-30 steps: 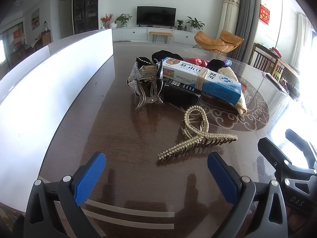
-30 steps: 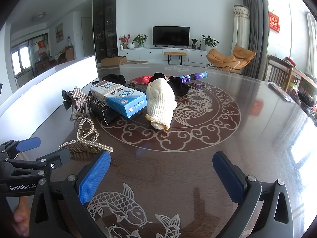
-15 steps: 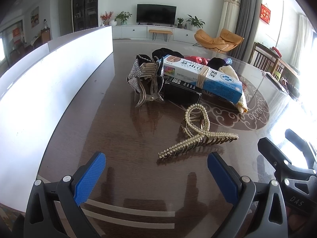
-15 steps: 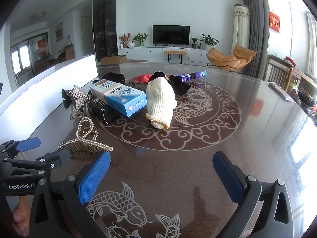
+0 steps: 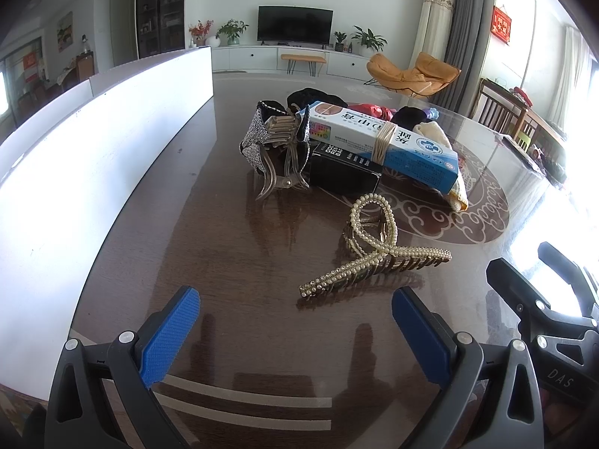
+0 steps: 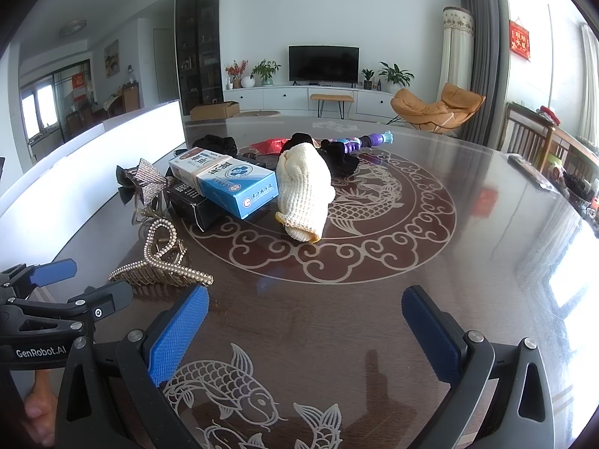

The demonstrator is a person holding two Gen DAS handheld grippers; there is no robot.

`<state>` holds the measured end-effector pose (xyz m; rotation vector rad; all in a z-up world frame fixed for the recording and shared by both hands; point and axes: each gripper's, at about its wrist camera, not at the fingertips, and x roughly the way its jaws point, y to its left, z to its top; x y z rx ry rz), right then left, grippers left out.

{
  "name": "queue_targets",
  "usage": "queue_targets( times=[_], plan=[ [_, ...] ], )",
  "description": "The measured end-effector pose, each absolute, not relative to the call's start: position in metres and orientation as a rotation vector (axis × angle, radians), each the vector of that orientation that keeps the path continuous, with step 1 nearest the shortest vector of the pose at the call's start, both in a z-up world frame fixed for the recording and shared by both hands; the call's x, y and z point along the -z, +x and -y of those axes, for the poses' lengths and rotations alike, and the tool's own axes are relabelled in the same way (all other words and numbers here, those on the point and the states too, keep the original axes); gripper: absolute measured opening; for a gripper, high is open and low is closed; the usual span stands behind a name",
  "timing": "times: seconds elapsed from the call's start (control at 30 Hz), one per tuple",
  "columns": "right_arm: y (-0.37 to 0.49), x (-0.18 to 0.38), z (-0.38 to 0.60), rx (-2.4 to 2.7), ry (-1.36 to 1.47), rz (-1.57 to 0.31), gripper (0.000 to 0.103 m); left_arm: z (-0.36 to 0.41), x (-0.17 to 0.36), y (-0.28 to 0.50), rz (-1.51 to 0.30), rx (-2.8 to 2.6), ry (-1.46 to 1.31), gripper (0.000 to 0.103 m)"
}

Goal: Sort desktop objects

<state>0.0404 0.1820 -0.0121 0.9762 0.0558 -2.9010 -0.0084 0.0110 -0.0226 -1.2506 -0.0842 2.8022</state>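
A pearl hair claw [image 5: 374, 247] [image 6: 161, 262] lies on the dark table just ahead of my open left gripper [image 5: 295, 321]. Behind it sit a rhinestone bow clip [image 5: 277, 146] [image 6: 144, 183], a black box [image 5: 344, 168] [image 6: 194, 207], and a blue-and-white carton [image 5: 382, 142] [image 6: 224, 179] resting on that box. A cream knit glove [image 6: 305, 191] lies right of the carton, with black fabric, a red item [image 6: 270, 146] and a purple toy [image 6: 367, 140] beyond. My right gripper [image 6: 303, 321] is open and empty over the fish inlay.
A long white panel [image 5: 86, 149] runs along the table's left side. The table [image 6: 486, 262] stretches bare to the right under glare. Each gripper's body shows at the other view's edge. Chairs [image 6: 531, 142] stand at the far right.
The left gripper has crept slightly forward toward the pearl hair claw. The right view is nearly unchanged, and both grippers stay open.
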Motion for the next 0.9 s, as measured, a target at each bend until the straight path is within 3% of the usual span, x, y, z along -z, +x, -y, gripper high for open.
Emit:
queue_targets(
  times=[0.9],
  plan=[
    [0.0395, 0.0121, -0.1820, 2.889, 1.009, -0.061, 0.103, -0.0063, 0.0284, -0.0118, 0.088, -2.761, -1.326, 0.103]
  ],
)
